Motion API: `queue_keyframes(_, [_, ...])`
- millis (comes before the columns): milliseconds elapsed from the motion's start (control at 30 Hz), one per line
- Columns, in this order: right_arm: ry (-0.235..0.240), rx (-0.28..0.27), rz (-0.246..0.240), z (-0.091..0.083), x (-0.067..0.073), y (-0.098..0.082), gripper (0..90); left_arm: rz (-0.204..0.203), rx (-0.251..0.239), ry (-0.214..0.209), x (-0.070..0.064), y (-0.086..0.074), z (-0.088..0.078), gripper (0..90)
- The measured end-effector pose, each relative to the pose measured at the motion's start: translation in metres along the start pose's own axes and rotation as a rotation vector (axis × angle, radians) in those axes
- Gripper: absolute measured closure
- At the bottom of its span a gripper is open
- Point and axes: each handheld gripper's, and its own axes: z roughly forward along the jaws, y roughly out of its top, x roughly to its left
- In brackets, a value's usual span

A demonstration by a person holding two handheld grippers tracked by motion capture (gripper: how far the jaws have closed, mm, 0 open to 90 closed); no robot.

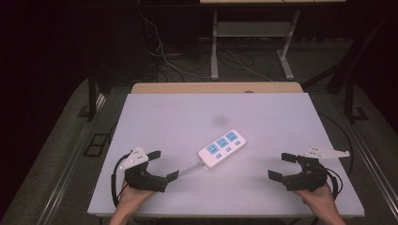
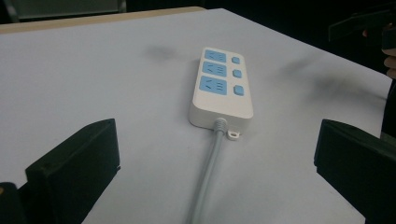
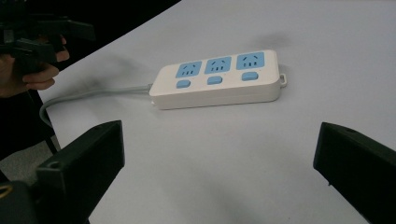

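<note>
On the white table (image 1: 155,117), a power strip (image 1: 222,147) is flanked by the left gripper (image 1: 163,164) and right gripper (image 1: 282,165), jaws spread apart, nothing held. Its grey cable (image 1: 187,168) gets cut off behind the left jaw.

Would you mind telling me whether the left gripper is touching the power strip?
Apart. In the left gripper view, bare table separates the power strip from the left gripper, whose jaws stand wide open.

My left hand-held gripper (image 1: 163,165) and right hand-held gripper (image 1: 283,166) are black, blocky-jawed, each topped by a pale grey three-cornered plate, trailing black cables.
</note>
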Motion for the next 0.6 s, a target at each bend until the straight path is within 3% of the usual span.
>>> queue_keyframes(600, [0.022,0.013,0.005,0.0020,0.0003,0.0006,2.0,0.018,0.022,-0.023,-0.0066,0.0010,0.0038,0.0])
